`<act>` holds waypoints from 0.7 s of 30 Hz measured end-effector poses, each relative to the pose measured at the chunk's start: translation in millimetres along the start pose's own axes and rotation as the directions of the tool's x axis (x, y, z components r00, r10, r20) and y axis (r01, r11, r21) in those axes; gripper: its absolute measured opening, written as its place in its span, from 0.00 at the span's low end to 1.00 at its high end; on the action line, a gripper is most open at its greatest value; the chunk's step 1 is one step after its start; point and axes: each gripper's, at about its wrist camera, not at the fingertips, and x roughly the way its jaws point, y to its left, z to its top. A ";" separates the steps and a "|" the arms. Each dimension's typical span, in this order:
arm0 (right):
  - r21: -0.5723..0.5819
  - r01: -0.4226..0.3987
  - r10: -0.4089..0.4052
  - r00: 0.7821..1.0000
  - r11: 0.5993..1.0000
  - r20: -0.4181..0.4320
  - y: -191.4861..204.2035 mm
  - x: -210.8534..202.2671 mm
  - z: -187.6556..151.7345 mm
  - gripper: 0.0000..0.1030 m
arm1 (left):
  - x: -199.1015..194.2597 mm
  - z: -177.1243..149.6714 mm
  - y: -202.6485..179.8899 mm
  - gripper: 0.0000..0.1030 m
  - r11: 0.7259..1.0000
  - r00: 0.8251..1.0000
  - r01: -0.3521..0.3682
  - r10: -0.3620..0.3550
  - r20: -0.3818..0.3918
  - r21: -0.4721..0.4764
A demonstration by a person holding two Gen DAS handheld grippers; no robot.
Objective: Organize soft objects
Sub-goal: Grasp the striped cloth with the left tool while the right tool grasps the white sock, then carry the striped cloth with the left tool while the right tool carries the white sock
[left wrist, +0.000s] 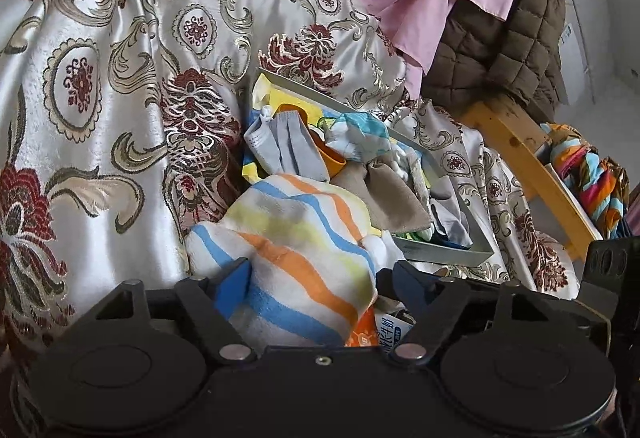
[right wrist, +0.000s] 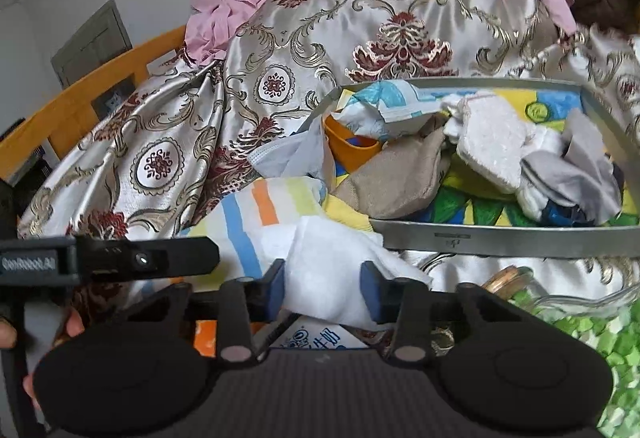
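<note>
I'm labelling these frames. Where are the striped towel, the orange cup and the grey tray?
striped towel (left wrist: pixel 304 234), left wrist view, its bunched middle.
orange cup (right wrist: pixel 352 148), right wrist view, its front wall.
grey tray (right wrist: pixel 500 240), right wrist view, its near rim.

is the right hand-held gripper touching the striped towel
Touching. The right wrist view shows the right hand-held gripper with both blue pads against the striped towel's white corner.

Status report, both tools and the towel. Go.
Left tool straddles striped towel, grip unclear. Right tool pinching its white corner. Tray of cloths just behind.
</note>
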 end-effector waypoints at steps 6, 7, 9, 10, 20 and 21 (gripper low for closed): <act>0.030 -0.050 0.050 0.999 0.998 -0.017 -3.6 1.1 2.1 0.17 | 7.0 2.3 3.9 0.52 0.998 0.998 -0.052 0.052 -0.022 0.030; 0.035 -0.059 0.059 0.998 0.998 -0.017 -4.5 0.7 2.2 0.15 | 7.8 3.0 5.1 0.51 0.998 0.998 -0.054 0.055 -0.024 0.029; 0.044 -0.059 0.060 0.998 0.997 -0.010 -6.1 -0.6 2.0 0.12 | 8.6 3.9 6.1 0.47 0.998 0.998 -0.056 0.057 -0.024 0.033; 0.046 -0.054 0.055 0.998 0.997 -0.009 -5.9 -0.2 2.1 0.11 | 8.5 4.1 5.7 0.46 0.998 0.998 -0.058 0.058 -0.021 0.039; 0.006 0.056 -0.056 0.998 0.998 0.015 -0.3 -10.3 -3.1 0.09 | -4.6 7.9 7.6 0.14 0.998 0.996 -0.066 0.067 0.060 -0.006; 0.000 0.067 -0.066 0.997 0.998 0.025 1.4 -13.7 -3.0 0.09 | -6.3 8.3 6.8 0.14 0.998 0.996 -0.063 0.063 0.068 -0.004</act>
